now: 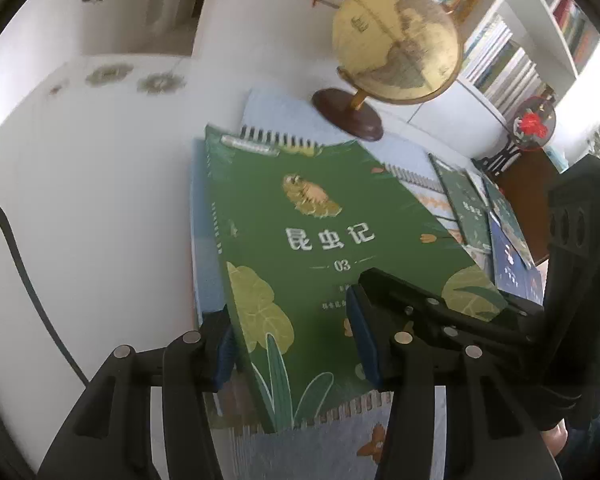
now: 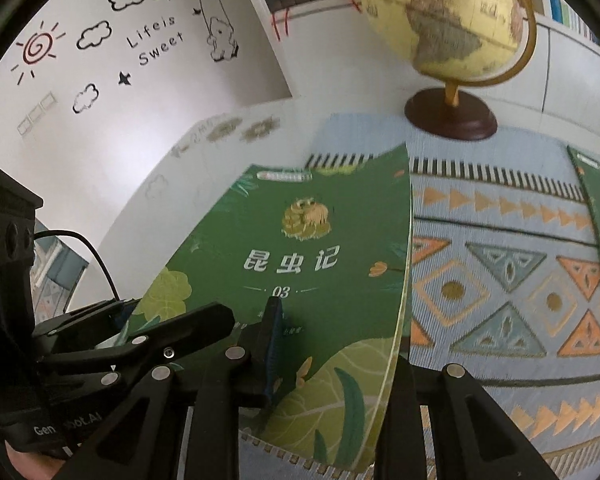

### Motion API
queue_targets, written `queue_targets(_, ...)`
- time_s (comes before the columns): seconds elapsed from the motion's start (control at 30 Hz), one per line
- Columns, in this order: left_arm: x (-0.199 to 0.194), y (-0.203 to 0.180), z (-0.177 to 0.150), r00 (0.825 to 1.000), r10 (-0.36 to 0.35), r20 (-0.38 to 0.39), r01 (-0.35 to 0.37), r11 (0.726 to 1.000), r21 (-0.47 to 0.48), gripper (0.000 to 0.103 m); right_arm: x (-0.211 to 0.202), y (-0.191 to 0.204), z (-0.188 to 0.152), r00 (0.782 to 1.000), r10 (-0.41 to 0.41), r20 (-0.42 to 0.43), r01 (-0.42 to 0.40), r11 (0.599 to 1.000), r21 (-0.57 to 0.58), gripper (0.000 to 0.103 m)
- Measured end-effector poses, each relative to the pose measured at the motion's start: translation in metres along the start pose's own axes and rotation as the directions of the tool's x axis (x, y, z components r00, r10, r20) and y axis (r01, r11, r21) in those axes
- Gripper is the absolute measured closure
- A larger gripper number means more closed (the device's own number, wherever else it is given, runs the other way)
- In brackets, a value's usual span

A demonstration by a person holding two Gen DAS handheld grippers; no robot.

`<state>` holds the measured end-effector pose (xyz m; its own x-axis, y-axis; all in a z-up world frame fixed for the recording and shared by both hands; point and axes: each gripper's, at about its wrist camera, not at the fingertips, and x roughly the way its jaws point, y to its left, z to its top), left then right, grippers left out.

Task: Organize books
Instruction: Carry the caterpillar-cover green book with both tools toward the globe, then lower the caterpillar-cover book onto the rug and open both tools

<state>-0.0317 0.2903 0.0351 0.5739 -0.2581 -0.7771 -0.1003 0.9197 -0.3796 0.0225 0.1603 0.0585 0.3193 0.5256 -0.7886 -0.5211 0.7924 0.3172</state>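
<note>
In the left wrist view, a thin green paperback book with white Chinese title characters and a "03" on its cover (image 1: 320, 240) is held tilted above a pale blue woven mat with orange and grey geometric patterns (image 1: 332, 452) that covers the white tabletop (image 1: 100, 200). The left gripper (image 1: 292, 344) has its jaws narrowed onto the book's near-left corner, one blue pad (image 1: 224, 356) against the spine edge and the other on the cover, so it is gripping the book. The right gripper (image 1: 480, 308) reaches in from the right and lies across the book's near-right edge. A yellow antique-style globe on a dark wooden base (image 1: 396, 36) stands behind, and more green and blue books (image 1: 496, 224) lie well apart to the right. In the right wrist view, the same green book (image 2: 300, 248) fills the middle, its long free edge curving visibly; the right gripper (image 2: 332, 360) pinches the near edge with jaws drawn narrow, one finger on the cover and one beyond the edge. The left gripper (image 2: 132, 340) holds the opposite corner, and the globe (image 2: 444, 16) stands on the mat (image 2: 500, 280). Judging from that bend, the book is light, floppy and glossy, likely to sag or slip, so holding it near the spine and both corners seems wisest.
</note>
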Motion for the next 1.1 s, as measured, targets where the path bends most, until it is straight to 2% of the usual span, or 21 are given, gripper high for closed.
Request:
queue_targets(0.1, 0.005, 0.001, -0.007, 0.999, 0.034, -0.022, -0.033, 0.999, 0.013, 0.057, 0.007, -0.002, -0.003, 1.0, -0.011, -0.021, 0.012, 1.0, 0.004, 0.075)
queue_targets(0.17, 0.004, 0.003, -0.011, 0.998, 0.048, -0.029, -0.047, 0.999, 0.011, 0.055, 0.012, -0.003, -0.004, 0.999, -0.013, -0.041, 0.013, 1.0, 0.003, 0.07)
queue_targets(0.23, 0.001, 0.007, -0.015, 0.998, 0.06, -0.034, -0.06, 0.998, -0.015, 0.055, 0.02, -0.007, -0.007, 0.996, 0.01, -0.085, -0.008, 1.0, 0.03, 0.067)
queue_targets(0.37, -0.012, 0.012, -0.024, 0.996, 0.091, -0.02, -0.092, 0.994, -0.053, 0.054, 0.015, -0.014, -0.013, 0.994, 0.047, -0.097, -0.04, 0.996, 0.075, 0.058)
queue_targets(0.43, -0.023, 0.011, -0.03, 0.995, 0.095, -0.006, -0.095, 0.992, -0.08, 0.05, 0.01, -0.012, -0.02, 0.992, 0.059, -0.114, -0.052, 0.997, 0.061, 0.053)
queue_targets(0.67, -0.052, -0.016, -0.052, 0.992, 0.12, 0.026, -0.117, 0.989, -0.09, 0.047, -0.027, -0.021, -0.069, 0.989, 0.049, -0.139, -0.044, 0.998, 0.04, 0.053)
queue_targets(0.77, -0.06, -0.038, -0.066, 0.993, 0.109, 0.036, -0.105, 0.99, -0.099, 0.047, -0.049, -0.032, -0.09, 0.99, 0.04, -0.135, -0.033, 0.998, 0.05, 0.053)
queue_targets(0.87, -0.065, -0.069, -0.081, 0.994, 0.102, 0.039, -0.099, 0.992, -0.078, 0.047, -0.089, -0.047, -0.109, 0.995, 0.021, -0.093, -0.016, 0.999, 0.052, 0.053)
queue_targets(0.97, -0.068, -0.117, -0.096, 0.997, 0.072, 0.041, -0.071, 0.997, -0.015, 0.046, -0.132, -0.069, -0.132, 0.999, -0.011, -0.051, 0.014, 0.998, 0.066, 0.053)
queue_targets(1.03, -0.072, -0.149, -0.104, 0.997, 0.053, 0.053, -0.055, 0.998, 0.028, 0.036, -0.157, -0.08, -0.144, 0.999, -0.032, -0.026, 0.034, 0.996, 0.086, 0.053)
queue_targets(1.1, -0.079, -0.187, -0.112, 0.996, 0.032, 0.082, -0.04, 0.995, 0.09, 0.036, -0.182, -0.092, -0.156, 0.998, -0.066, 0.007, 0.065, 0.993, 0.097, 0.053)
